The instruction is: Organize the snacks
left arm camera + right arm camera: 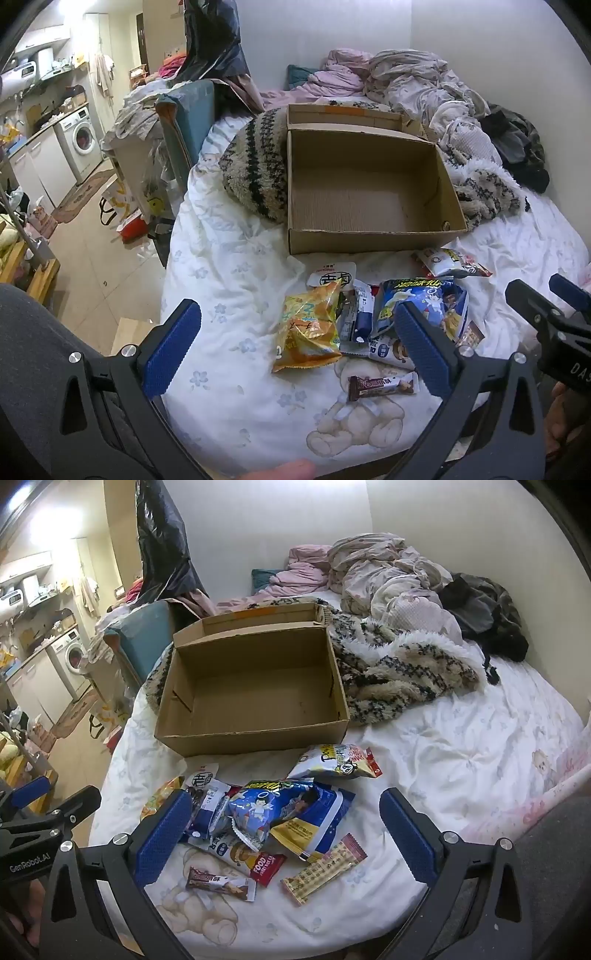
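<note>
Above the near edge of the bed, both grippers hang tilted down at the snack pile, jaws spread wide and holding nothing. The left gripper (pixel 299 339) frames the orange bag (pixel 308 330) between its blue pads, well clear of it on both sides. The right gripper (pixel 284 840) frames the blue bag (pixel 291 814) in the same way, touching nothing.

The snacks lie in a loose heap on the white quilt (pixel 443 746), some overlapping. The blue bag sits on top of the middle of the heap, puffed and crinkled. The orange bag lies at the left of the pile. A brown bar (pixel 221 882) lies nearest the person, a checked wafer pack (pixel 325 867) to its right, and a white bag (pixel 338 762) is nearest the box (pixel 251 734). The box stands open and empty just beyond the pile, its far side against a fuzzy blanket (pixel 406 672).

These packs look light and soft. The puffed bags will likely give and crackle under the pads, and their film looks slick, so a pinch across a sealed end or a crimped edge should hold better than squeezing the belly, which could crush what is inside. The flat bars look stiffer, but they lie flush on a soft quilt, so taking them by a short end seems best.
</note>
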`<action>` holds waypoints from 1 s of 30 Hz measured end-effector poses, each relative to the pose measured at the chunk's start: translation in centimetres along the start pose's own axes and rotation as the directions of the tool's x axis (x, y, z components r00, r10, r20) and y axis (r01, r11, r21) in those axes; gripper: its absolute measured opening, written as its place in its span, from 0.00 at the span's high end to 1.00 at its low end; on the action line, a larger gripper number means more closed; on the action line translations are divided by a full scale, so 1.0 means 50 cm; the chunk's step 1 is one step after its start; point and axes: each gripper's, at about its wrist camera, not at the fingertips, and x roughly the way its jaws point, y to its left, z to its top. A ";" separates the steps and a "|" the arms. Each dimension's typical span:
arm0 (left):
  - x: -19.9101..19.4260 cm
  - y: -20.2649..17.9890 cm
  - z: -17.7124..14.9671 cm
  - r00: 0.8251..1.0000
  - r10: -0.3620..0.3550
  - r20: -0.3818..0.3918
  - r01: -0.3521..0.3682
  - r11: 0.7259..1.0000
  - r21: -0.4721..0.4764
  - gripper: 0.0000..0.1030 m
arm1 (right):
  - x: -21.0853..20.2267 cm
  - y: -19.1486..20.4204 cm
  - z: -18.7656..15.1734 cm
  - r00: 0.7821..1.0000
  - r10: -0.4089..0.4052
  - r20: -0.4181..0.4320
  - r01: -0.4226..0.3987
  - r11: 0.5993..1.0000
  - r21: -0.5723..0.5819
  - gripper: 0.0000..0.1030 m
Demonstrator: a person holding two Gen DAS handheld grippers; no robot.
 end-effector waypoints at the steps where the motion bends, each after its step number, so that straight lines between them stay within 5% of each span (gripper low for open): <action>1: 0.000 0.000 0.000 1.000 0.001 -0.001 -0.001 1.000 0.001 0.00 | 0.000 0.000 0.000 1.000 0.005 -0.005 -0.005 1.000 0.007 0.00; 30: -0.004 -0.003 0.000 1.000 0.008 -0.002 -0.008 1.000 0.002 0.00 | 0.001 0.000 0.001 1.000 -0.005 0.004 0.005 1.000 -0.003 0.00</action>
